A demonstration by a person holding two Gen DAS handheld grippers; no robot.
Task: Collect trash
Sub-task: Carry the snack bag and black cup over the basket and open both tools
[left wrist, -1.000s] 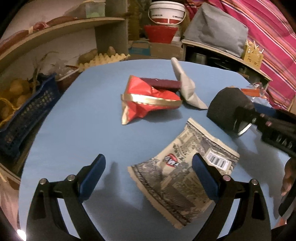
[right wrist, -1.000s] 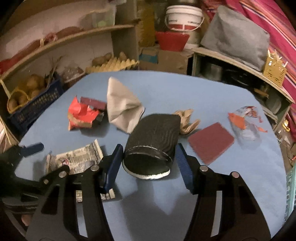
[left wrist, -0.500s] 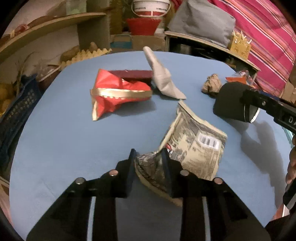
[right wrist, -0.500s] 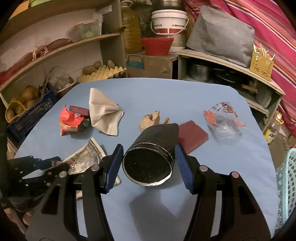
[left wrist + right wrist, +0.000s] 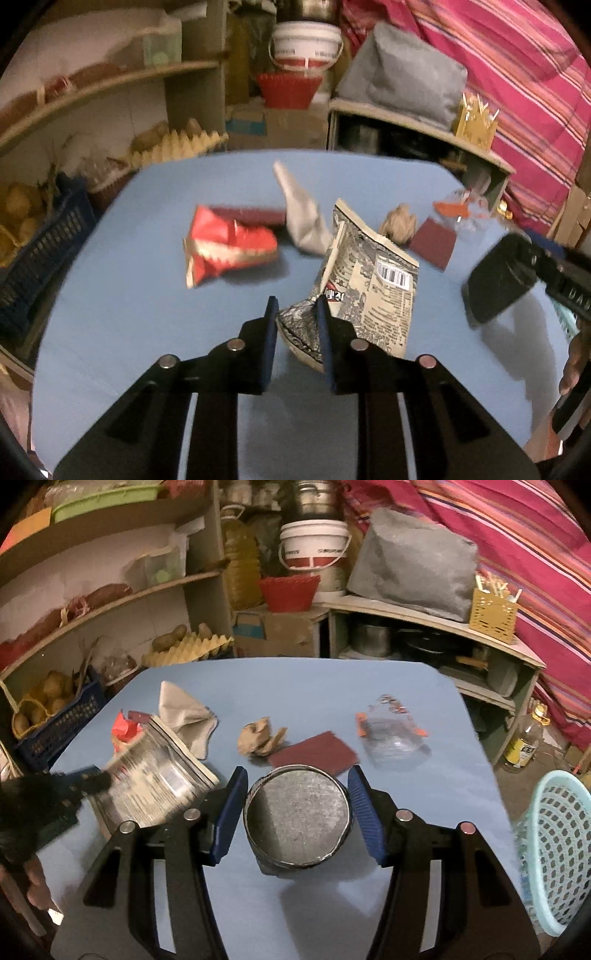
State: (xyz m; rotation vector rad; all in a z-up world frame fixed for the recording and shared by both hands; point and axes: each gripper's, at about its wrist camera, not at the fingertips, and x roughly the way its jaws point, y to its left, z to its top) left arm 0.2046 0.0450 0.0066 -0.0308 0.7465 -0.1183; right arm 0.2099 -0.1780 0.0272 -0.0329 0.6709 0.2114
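My left gripper is shut on the corner of a printed snack bag and holds it lifted above the blue table; the bag also shows at the left of the right wrist view. My right gripper is shut on a dark metal can, raised off the table; the can also shows in the left wrist view. On the table lie a red wrapper, a grey cloth, a crumpled brown paper, a maroon pad and a clear plastic wrapper.
A pale blue plastic basket stands beside the table at the right. Shelves with potatoes in a blue crate, an egg tray, a white bucket and a grey cushion surround the table's far side.
My left gripper closed on the snack bag and lifted it off the table. My right gripper raised the can and tilted its end toward the camera, moving right toward the basket.
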